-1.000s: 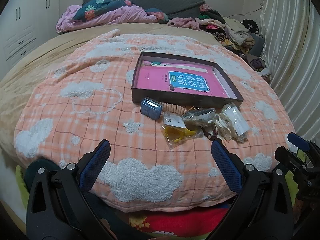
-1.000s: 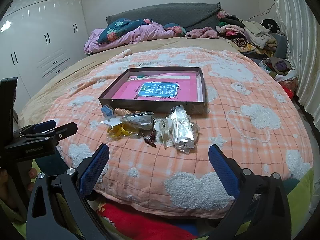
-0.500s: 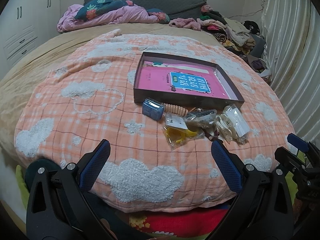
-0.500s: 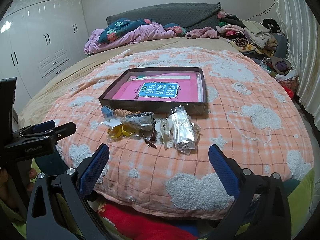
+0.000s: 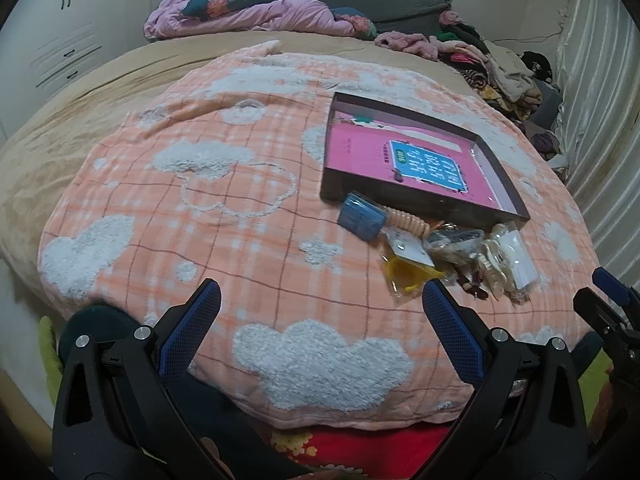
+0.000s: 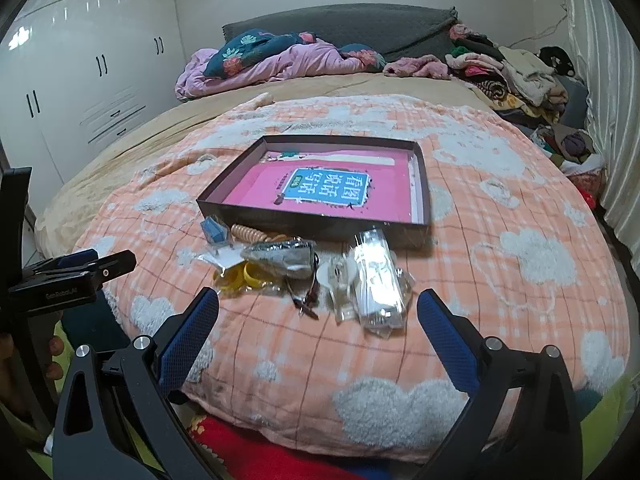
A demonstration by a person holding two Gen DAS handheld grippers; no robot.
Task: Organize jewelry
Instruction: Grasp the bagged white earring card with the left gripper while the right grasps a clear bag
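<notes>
A dark shallow box with a pink printed bottom lies on the orange cloud blanket. In front of it sits a heap of jewelry: a small blue case, a peach spiral hair tie, yellow rings in a clear bag, a bag of dark pieces, and clear packets. My left gripper is open at the blanket's near edge, left of the heap. My right gripper is open just short of the heap, holding nothing.
Crumpled pink and blue bedding lies at the head of the bed, and a pile of clothes at the back right. White wardrobes stand on the left, a curtain on the right. A hand holds the left gripper.
Both grippers have moved forward toward the bed and the heap now looks closer; the left view has swung left. Both stay open. Nothing on the blanket moved.
</notes>
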